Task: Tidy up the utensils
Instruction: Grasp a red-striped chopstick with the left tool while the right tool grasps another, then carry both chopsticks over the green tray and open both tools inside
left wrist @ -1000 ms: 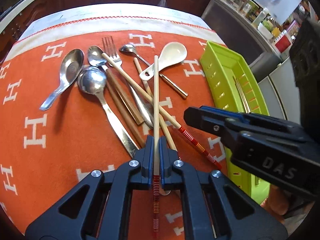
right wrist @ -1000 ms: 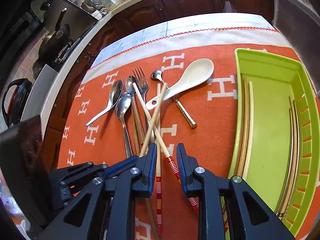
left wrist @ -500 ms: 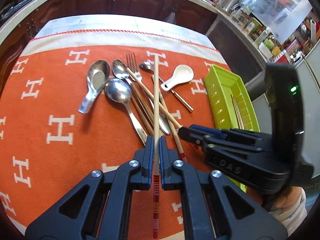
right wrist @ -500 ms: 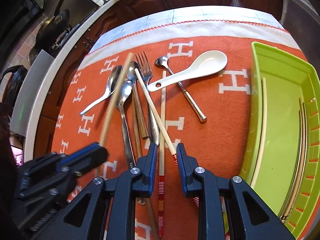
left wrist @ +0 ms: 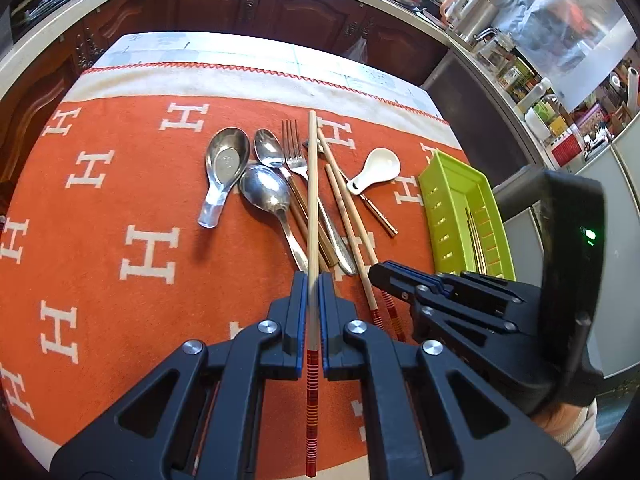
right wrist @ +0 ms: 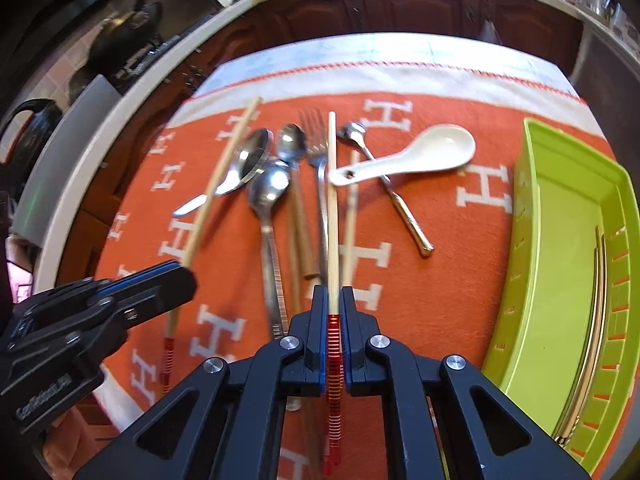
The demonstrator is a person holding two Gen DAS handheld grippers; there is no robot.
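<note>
My left gripper (left wrist: 313,280) is shut on a bamboo chopstick (left wrist: 312,200) with a red-striped end and holds it above the orange cloth. My right gripper (right wrist: 332,294) is shut on a second chopstick (right wrist: 331,208) of the same kind. The left gripper also shows in the right wrist view (right wrist: 176,280), at the left with its chopstick. Below lie metal spoons (left wrist: 266,192), a fork (left wrist: 294,152), a white ceramic spoon (right wrist: 416,156), a small gold-handled spoon (right wrist: 400,204) and one more chopstick (right wrist: 350,220). The green tray (right wrist: 532,240) stands on the right.
The orange cloth with white H marks (left wrist: 120,200) covers the table. Dark cabinets stand behind the table's far edge. A counter with pans (right wrist: 120,40) is at the far left, shelves with jars (left wrist: 540,92) at the far right. The tray holds long gold utensils (right wrist: 592,300).
My right gripper has closed on a chopstick and lifted it from the pile. My left gripper has risen and drawn back with its chopstick. The pile looks farther away.
</note>
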